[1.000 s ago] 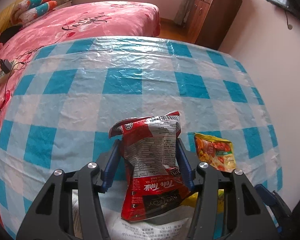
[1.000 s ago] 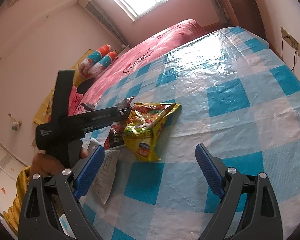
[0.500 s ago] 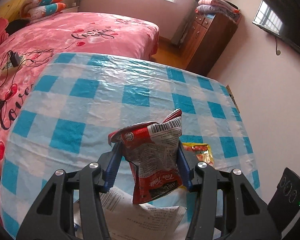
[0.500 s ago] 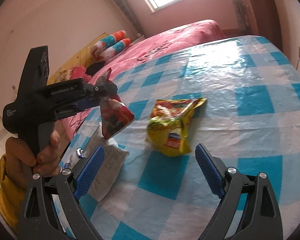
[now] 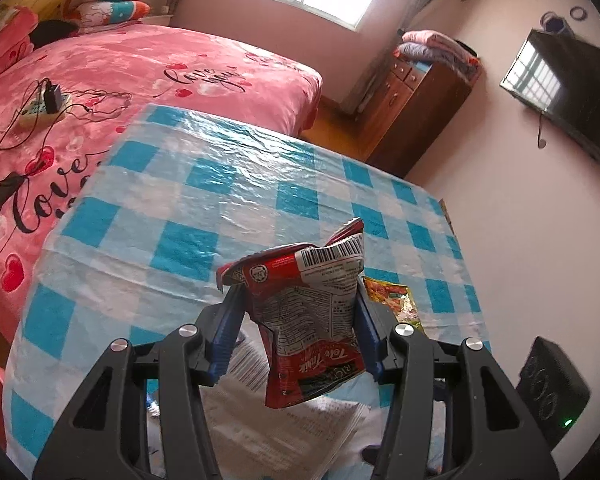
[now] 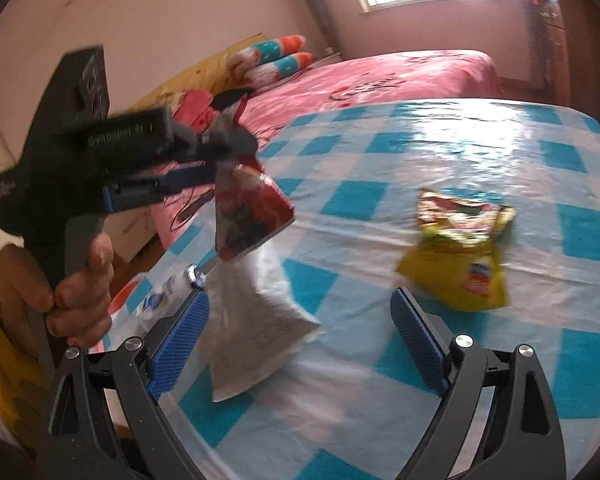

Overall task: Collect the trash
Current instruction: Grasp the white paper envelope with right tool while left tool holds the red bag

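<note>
A: At the bottom centre of the left wrist view, the left gripper has its blue pads pressed on a red snack wrapper, which hangs clear above the checked tablecloth. So one piece is picked up, though I see no bin to drop it in.

B: What remains there?

A: A yellow wrapper peeks out at the right of the red one, lying on the cloth, and a white printed sheet lies under the fingers at the lower edge. The cloth's far edge runs across the upper middle, with the pink bed beyond; most of the surface is bare.

B: And the right wrist view?

A: The right gripper, bottom centre, stands wide with nothing between its pads. The yellow wrapper lies right of centre, apart from it. At left, a hand holds the left gripper with the red wrapper dangling. The white sheet lies near the cloth's left edge, so a reach there looks tighter, I'd judge.
</note>
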Motion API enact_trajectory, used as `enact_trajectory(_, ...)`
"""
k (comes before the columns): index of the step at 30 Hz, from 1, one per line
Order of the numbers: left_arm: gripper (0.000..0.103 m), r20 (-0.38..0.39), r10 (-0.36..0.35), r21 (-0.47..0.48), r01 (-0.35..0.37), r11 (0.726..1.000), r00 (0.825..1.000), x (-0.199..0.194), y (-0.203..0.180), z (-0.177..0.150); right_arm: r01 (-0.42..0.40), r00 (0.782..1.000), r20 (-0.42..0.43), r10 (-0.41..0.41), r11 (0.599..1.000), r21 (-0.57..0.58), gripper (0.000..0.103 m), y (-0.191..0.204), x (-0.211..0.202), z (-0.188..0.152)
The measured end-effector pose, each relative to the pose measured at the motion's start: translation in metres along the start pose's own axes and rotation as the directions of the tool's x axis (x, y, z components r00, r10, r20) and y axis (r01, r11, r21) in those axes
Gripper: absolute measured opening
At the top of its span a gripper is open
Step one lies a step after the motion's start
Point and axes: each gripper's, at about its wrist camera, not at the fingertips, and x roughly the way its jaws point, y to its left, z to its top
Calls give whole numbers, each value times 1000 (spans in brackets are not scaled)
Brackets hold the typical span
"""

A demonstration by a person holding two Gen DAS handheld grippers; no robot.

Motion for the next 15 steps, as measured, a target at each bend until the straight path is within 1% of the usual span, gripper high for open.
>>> enact_trajectory(5,53,17,-5,-19,5,1000,1000,-17,16,-3,12,999,-35,-14,999,-50,91,21,21,-1)
enact_trajectory(10,53,23,10,-36,-9,999,1000,-31,34,-9,67,995,-62,-75,989,-128,91,41,42,3)
enact_trajectory(15,53,25,29,-52,-27,998,999,-42,53,-15,127,982,-109,-151,971,-204,91,57,66,3)
